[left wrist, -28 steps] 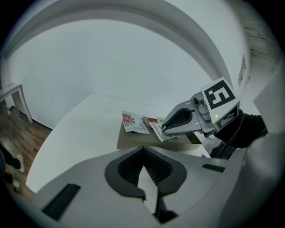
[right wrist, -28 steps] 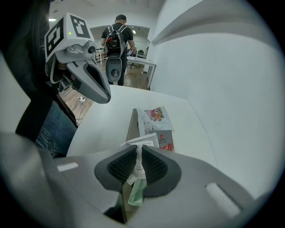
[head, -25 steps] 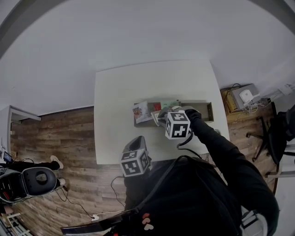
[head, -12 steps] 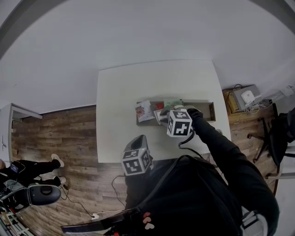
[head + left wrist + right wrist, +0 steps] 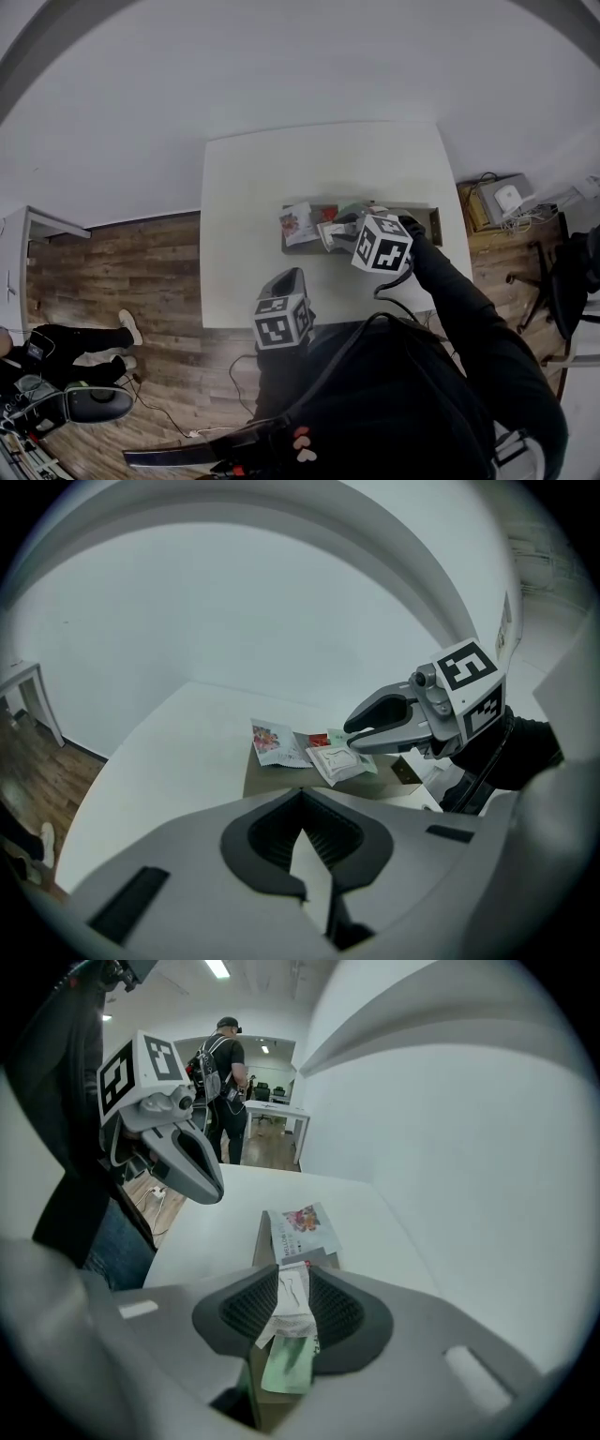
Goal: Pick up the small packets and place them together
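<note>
brown tray holds several packets (a white one overlapping green).

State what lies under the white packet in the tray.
A green packet pokes out beneath the white packet, and the tray lies below both. The rest of the green packet is covered.

Right tool — arm outstretched — opening, a packet between; left tool closed, drawn back.

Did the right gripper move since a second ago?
Yes. The right gripper shifted slightly toward the right end of the tray; its jaws are opening, a white packet between them.
</note>
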